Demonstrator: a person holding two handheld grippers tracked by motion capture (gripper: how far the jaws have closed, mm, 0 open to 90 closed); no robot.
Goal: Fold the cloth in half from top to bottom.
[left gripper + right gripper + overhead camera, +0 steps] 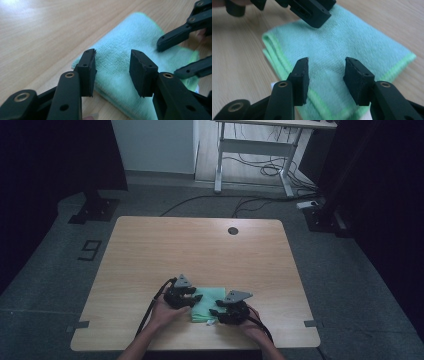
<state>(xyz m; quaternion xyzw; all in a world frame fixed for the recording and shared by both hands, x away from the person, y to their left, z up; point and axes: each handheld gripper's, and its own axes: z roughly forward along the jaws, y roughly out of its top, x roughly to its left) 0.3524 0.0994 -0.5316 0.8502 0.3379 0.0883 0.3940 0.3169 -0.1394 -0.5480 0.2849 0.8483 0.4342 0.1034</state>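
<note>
Mint-green microfibre cloth [206, 304] lies folded near the table's [150, 250] front edge (soft, light, probably limp); left gripper [113, 71] and right gripper [326, 75] hover half-open, empty; pinch a hemmed corner.

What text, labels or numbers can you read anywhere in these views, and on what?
"9": dark tape figure on the grey floor left of the table.
White tag at the green cloth's edge: no print can be made out.
Nothing else readable.

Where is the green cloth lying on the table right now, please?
In the high view, the folded green cloth lies near the table's front edge, between the two grippers.
</note>
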